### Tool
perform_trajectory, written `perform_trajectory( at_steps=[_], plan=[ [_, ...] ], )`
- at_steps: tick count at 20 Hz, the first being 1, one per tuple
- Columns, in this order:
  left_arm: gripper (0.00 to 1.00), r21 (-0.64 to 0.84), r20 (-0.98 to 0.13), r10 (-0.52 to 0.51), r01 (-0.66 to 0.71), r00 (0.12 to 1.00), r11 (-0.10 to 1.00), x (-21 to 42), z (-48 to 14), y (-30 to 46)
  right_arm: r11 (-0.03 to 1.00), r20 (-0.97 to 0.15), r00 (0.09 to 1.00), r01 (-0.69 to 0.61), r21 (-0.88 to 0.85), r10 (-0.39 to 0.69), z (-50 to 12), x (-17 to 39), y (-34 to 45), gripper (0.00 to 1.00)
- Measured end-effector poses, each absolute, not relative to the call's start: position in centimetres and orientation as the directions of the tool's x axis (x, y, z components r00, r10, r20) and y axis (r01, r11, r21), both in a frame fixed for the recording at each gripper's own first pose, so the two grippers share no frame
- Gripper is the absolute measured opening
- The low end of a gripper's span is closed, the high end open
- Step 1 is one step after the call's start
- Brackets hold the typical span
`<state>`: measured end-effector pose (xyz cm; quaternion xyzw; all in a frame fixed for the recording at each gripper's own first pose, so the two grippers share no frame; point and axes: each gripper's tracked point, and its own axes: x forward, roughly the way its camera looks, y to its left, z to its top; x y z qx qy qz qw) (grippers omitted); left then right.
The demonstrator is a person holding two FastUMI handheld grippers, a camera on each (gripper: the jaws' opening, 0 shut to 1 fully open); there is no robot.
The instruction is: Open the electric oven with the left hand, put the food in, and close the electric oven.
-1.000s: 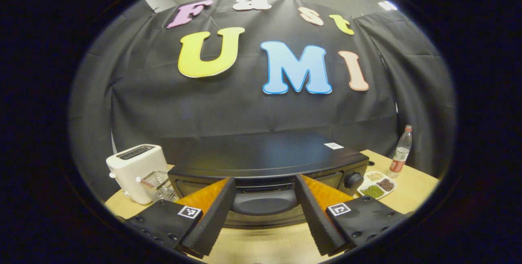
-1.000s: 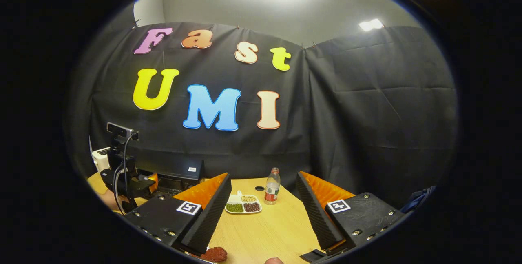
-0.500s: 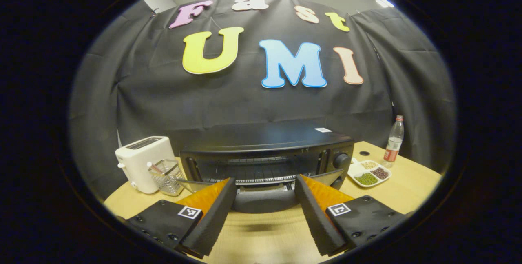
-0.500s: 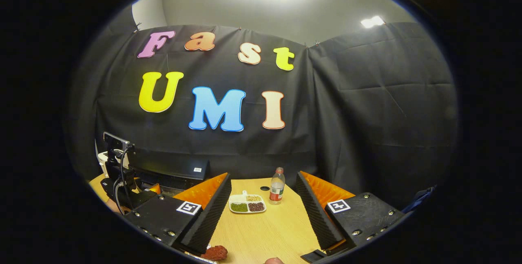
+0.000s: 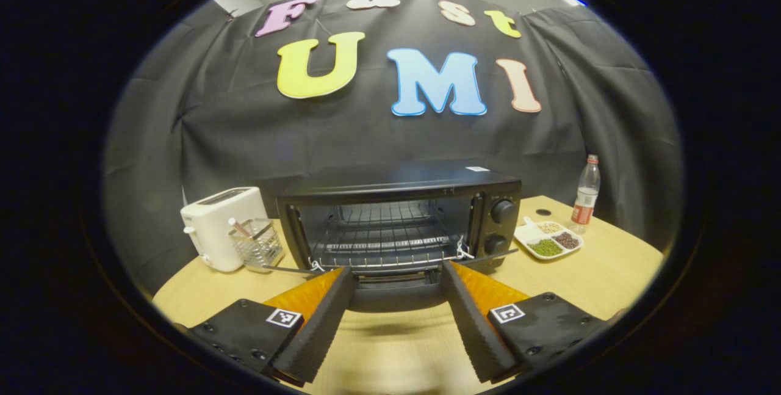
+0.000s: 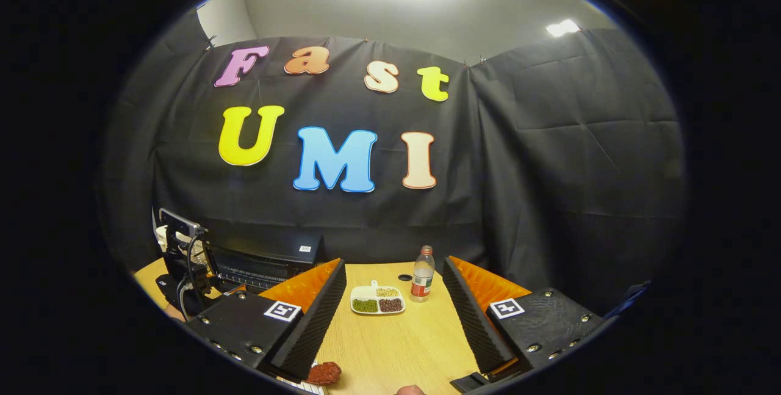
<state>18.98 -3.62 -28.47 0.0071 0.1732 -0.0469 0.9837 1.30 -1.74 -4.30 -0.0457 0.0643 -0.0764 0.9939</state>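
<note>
Oven (image 5: 396, 218) open at 12 o'clock, door (image 5: 396, 294) folded down toward the left gripper (image 5: 395, 322), long axis left-right.
Wire rack bare; both grippers' jaws wide, holding nothing; food (image 6: 323, 373) at the right gripper's (image 6: 390, 322) 7 o'clock.

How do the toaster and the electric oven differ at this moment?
The toaster is white and small; the electric oven is black and much larger. The toaster's slots face up; the electric oven opens at the front, door down, wire rack showing. Both stand on the wooden table.
</note>
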Motion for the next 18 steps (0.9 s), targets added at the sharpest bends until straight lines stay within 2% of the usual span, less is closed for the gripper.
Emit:
perform_trajectory(
  at_steps=[2, 3, 5, 6, 7, 12, 13, 14, 18],
  plan=[
    [1.0, -0.001, -0.353, -0.084, 0.09, 0.932, 0.996, 18.4, -29.2, -3.7, 0.985, -0.129, 0.98, 0.14, -0.103, -0.153, -4.5, 1.1, -1.9, 0.96],
    [0.97, 0.0, -0.359, -0.081, 0.087, 0.93, 0.996, 18.0, -29.6, -3.7, 0.985, -0.134, 0.979, 0.137, -0.105, -0.151, -4.7, 1.0, -2.1, 0.96],
    [0.97, 0.0, -0.375, -0.075, 0.081, 0.924, 0.997, 17.3, -30.5, -3.8, 0.985, -0.144, 0.979, 0.129, -0.113, -0.145, -4.8, 0.8, -2.3, 0.96],
    [1.0, -0.001, -0.385, -0.072, 0.077, 0.92, 0.997, 16.9, -31.0, -3.8, 0.985, -0.148, 0.979, 0.124, -0.116, -0.141, -4.8, 0.7, -2.4, 0.97],
    [0.97, -0.002, -0.397, -0.067, 0.073, 0.915, 0.997, 16.6, -31.6, -3.8, 0.986, -0.151, 0.979, 0.118, -0.119, -0.135, -4.8, 0.6, -2.5, 0.96],
    [0.96, 0.013, -0.442, -0.029, 0.038, 0.897, 0.999, 14.9, -34.2, -3.2, 0.988, -0.163, 0.981, 0.085, -0.127, -0.106, -4.8, 0.3, -2.6, 0.96],
    [1.0, 0.015, -0.45, -0.021, 0.031, 0.893, 0.999, 14.6, -34.6, -3.1, 0.989, -0.167, 0.981, 0.077, -0.127, -0.098, -4.9, 0.3, -2.6, 0.96],
    [0.96, 0.017, -0.456, -0.014, 0.025, 0.89, 1.0, 14.2, -34.8, -2.9, 0.99, -0.169, 0.981, 0.07, -0.125, -0.09, -4.9, 0.2, -2.6, 0.96],
    [0.97, 0.022, -0.47, 0.015, -0.005, 0.882, 1.0, 12.4, -35.0, -2.2, 0.994, -0.186, 0.981, 0.028, -0.105, -0.048, -5.5, 0.3, -2.3, 0.97]
  ],
)
